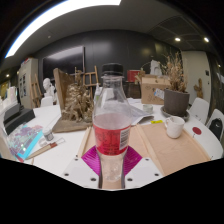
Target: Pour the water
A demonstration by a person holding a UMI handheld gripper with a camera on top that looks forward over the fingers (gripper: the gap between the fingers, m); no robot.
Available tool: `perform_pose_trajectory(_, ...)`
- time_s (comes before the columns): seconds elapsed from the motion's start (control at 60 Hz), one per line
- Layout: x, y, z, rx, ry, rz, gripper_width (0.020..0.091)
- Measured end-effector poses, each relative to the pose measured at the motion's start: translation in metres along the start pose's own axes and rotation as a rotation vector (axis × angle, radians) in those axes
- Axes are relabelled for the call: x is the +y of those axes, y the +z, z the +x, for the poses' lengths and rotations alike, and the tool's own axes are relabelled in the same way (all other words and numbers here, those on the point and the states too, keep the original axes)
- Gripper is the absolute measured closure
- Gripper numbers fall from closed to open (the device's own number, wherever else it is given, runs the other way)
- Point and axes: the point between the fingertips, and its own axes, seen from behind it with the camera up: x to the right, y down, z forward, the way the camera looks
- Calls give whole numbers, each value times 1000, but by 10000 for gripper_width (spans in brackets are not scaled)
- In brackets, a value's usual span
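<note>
I hold the clear plastic water bottle with a dark cap and red label [112, 120] upright between my gripper's [112, 165] two fingers; both magenta pads [93, 160] press against its lower body, so the grip is closed on it. The bottle is capped and not tilted, so I judge pouring not yet begun. A small white cup [175, 126] stands on the white table [60, 145] beyond the fingers, well apart from the bottle. Remaining: uncap if needed, carry, tilt, pour.
</note>
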Motion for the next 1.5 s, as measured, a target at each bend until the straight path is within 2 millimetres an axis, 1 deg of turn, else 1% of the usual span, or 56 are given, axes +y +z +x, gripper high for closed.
perform_pose_trajectory(0.1, -41, 6, 7, -51, 125, 30, 863)
perform_pose_trajectory(0.117, -49, 8, 4, -56, 150, 33, 862)
perform_pose_trajectory(0.2, -85, 14, 15, -144, 334, 51, 863)
perform_pose_trajectory(0.25, -105, 20, 21, -194, 477, 48, 862)
perform_pose_trajectory(0.267, -114, 22, 19, -208, 530, 42, 863)
perform_pose_trajectory(0.35, -140, 37, 39, -313, 853, 19, 865)
perform_pose_trajectory(0.4, -154, 48, 54, -361, 1055, -1, 866)
perform_pose_trajectory(0.417, -159, 46, 56, -368, 1114, -9, 864)
perform_pose_trajectory(0.433, -160, 56, 60, -376, 1163, -7, 865)
perform_pose_trajectory(0.5, -168, 71, 81, -417, 1346, -24, 867)
perform_pose_trajectory(0.567, -171, 83, 96, -448, 1481, -50, 865)
perform_pose_trajectory(0.583, -177, 79, 103, -464, 1527, -67, 864)
perform_pose_trajectory(0.633, -174, 94, 109, -478, 1625, -74, 863)
perform_pose_trajectory(0.7, -179, 102, 119, -534, 1783, -89, 864)
perform_pose_trajectory(0.733, -178, 106, 126, -549, 1860, -93, 864)
perform_pose_trajectory(0.75, -180, 104, 130, -551, 1891, -104, 864)
perform_pose_trajectory(0.767, -179, 109, 131, -557, 1914, -106, 861)
perform_pose_trajectory(0.783, -180, 110, 133, -561, 1934, -110, 862)
perform_pose_trajectory(0.833, -175, 116, 138, -559, 1968, -124, 865)
perform_pose_trajectory(0.867, -173, 117, 140, -562, 1985, -130, 865)
perform_pose_trajectory(0.883, -173, 114, 143, -566, 1997, -136, 861)
perform_pose_trajectory(1.017, -168, 121, 141, -565, 1989, -172, 864)
perform_pose_trajectory(1.033, -168, 118, 143, -568, 1991, -179, 865)
perform_pose_trajectory(1.083, -167, 119, 142, -568, 1983, -194, 864)
perform_pose_trajectory(1.15, -168, 116, 139, -565, 1913, -212, 864)
perform_pose_trajectory(1.217, -171, 111, 135, -554, 1744, -218, 864)
perform_pose_trajectory(1.283, -183, 103, 134, -554, 1545, -196, 864)
perform_pose_trajectory(1.3, -185, 96, 139, -563, 1509, -182, 864)
perform_pose_trajectory(1.317, -189, 100, 136, -550, 1455, -176, 866)
perform_pose_trajectory(1.35, -197, 99, 138, -543, 1349, -154, 865)
perform_pose_trajectory(1.417, -218, 93, 155, -515, 1130, -85, 863)
perform_pose_trajectory(1.433, -224, 86, 167, -521, 1084, -56, 863)
perform_pose_trajectory(1.45, -229, 88, 167, -493, 1013, -43, 864)
perform_pose_trajectory(1.5, -249, 82, 188, -451, 849, 33, 863)
